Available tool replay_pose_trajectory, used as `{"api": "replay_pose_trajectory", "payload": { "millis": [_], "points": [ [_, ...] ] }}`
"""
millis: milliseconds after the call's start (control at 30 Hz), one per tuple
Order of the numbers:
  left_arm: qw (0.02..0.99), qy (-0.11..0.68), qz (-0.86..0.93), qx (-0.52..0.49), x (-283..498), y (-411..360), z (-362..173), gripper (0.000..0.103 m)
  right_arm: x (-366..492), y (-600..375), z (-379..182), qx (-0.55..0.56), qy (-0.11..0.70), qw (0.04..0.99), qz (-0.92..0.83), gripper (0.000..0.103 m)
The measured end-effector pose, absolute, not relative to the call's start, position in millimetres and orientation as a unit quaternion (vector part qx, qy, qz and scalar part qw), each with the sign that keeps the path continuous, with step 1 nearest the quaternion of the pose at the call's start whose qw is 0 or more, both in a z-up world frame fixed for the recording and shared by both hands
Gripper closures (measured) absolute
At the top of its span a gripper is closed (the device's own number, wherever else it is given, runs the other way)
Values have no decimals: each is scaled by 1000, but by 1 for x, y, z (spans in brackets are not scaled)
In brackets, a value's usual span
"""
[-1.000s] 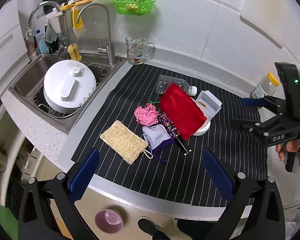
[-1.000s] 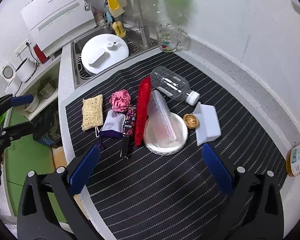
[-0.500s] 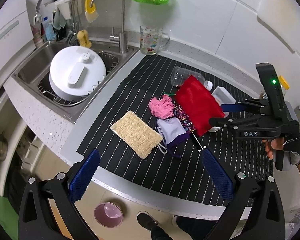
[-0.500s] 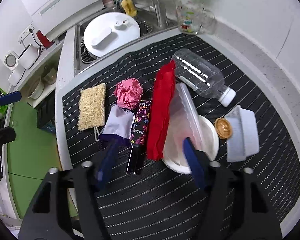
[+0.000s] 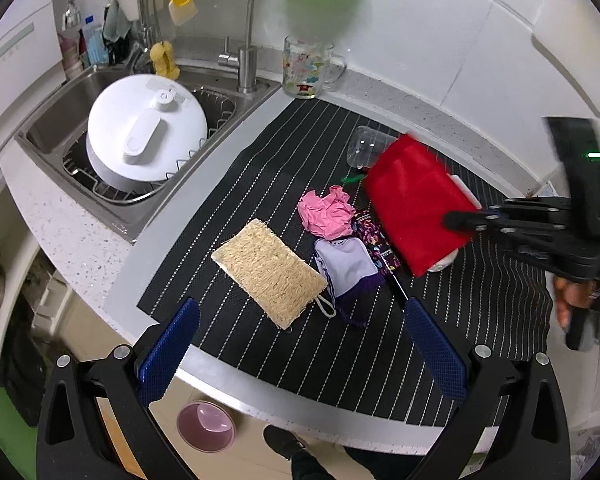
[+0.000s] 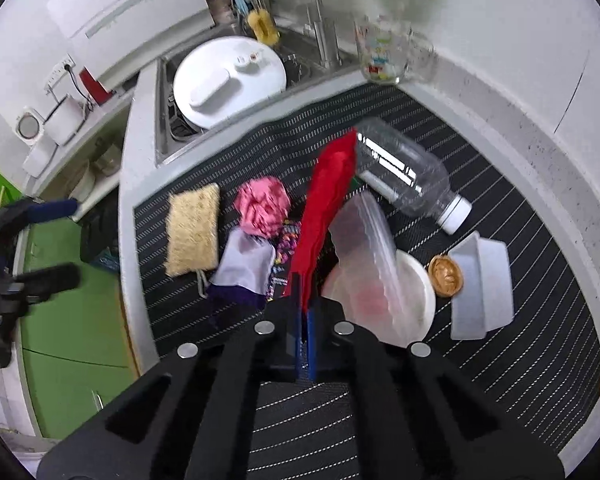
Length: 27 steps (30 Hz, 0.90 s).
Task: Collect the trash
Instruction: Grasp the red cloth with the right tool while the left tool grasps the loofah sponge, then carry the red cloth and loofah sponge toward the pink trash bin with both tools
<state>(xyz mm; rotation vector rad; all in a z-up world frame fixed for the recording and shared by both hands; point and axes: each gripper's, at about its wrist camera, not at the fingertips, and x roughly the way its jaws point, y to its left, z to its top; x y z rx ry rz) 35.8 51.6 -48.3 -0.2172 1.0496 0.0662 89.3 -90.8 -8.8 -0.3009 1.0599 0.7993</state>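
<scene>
**Right tongs clenched on the near edge of the red bag**

The right tongs [image 6: 305,320], their jaws having just been closing, are now pinched on the near corner of the red bag [image 6: 328,200], whose thin edge sits between the blue pads. The bag's long axis runs straight away from these tongs, from near to far, towards the clear plastic bottle [image 6: 404,180]; any lift therefore starts from its near end. It stands on edge, leaning against the clear lid [image 6: 364,240] of the white bowl [image 6: 416,292] on its right. The left tongs [image 5: 300,340] are released and hold nothing, and hang over the near rim of the counter [image 5: 72,240], nearer the loofah pad [image 5: 268,268] than the bag; the right hand is plainly the nearer one.

Left of the bag lie a patterned wrapper [image 5: 374,236], a crumpled pink paper [image 5: 328,216] and a lilac pouch [image 5: 346,266]; right of the bowl, a walnut shell [image 6: 444,274] and a white box [image 6: 482,284], all on the striped mat [image 5: 300,152].

Legible writing: none. The wrapper's print and the cartoon figures on the glass mug [image 5: 306,68] are too small to read.
</scene>
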Motion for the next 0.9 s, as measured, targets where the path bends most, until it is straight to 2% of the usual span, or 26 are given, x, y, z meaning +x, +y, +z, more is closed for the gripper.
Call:
{"api": "replay_pose_trajectory", "payload": {
  "millis": [267, 667, 800, 900],
  "points": [
    [832, 528, 89, -145, 66, 63, -89, 5, 85, -107, 29, -124, 459, 793, 381, 102],
    [782, 532, 216, -242, 92, 89, -145, 6, 90, -126, 27, -123, 460, 792, 383, 102],
    [769, 536, 250, -242, 100, 87, -154, 17, 93, -132, 25, -123, 462, 790, 384, 102],
    [766, 536, 268, -231, 106, 83, -157, 18, 94, -136, 25, -122, 462, 790, 384, 102]
  ]
}}
